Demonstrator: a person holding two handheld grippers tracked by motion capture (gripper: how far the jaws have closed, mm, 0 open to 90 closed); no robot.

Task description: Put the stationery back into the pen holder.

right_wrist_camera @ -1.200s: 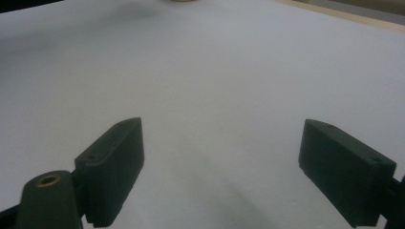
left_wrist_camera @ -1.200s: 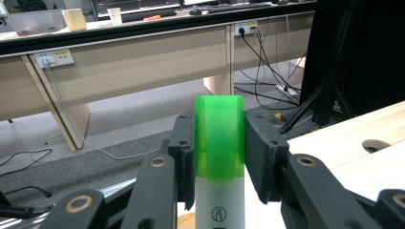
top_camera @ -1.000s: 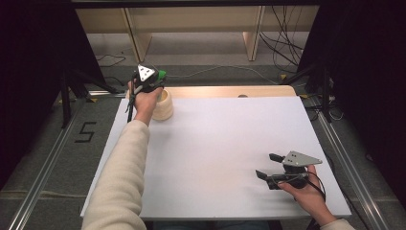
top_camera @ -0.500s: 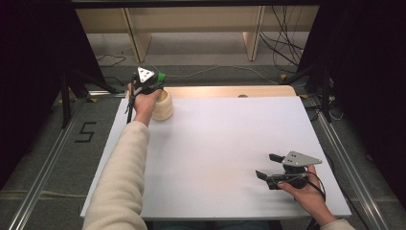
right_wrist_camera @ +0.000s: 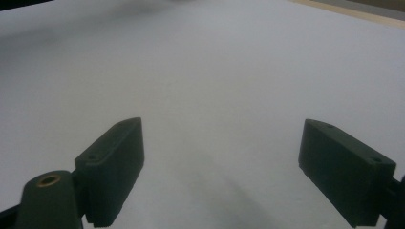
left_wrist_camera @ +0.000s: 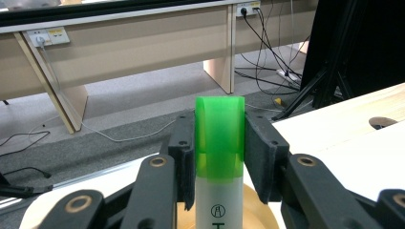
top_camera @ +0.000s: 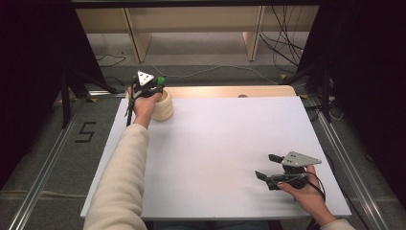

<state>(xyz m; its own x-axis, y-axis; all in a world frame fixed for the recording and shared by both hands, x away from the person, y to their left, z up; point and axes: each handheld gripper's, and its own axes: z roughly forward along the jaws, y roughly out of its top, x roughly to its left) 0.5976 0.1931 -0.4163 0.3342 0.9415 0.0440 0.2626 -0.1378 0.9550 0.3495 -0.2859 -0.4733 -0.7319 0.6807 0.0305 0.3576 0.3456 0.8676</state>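
White sheeting covers the surface (top_camera: 215,143), and nearest the bottom of the high view, at lower right, a hand holds the right gripper (top_camera: 268,166) low over it. Its black jaws stand wide apart with nothing between them; in the right gripper view they rise at lower left and lower right of the frame, bare white showing in the gap.

Farther up, a cream sleeve (top_camera: 122,177) runs from the bottom edge toward the upper left of the high view, ending at the left gripper (top_camera: 155,88) near the far left corner of the surface. That gripper is clamped on a marker (left_wrist_camera: 219,157) with a translucent green cap and a white barrel: in the left gripper view the two pads press against the cap's sides at the centre of the frame. The marker stands upright over a pale, round cup (top_camera: 163,105), whose rim shows just below it at the bottom centre of that view.

Beyond the surface's far edge, a strip of bare wood (top_camera: 230,91) lies across the upper middle, then grey floor (top_camera: 206,52), cables and pale furniture legs.
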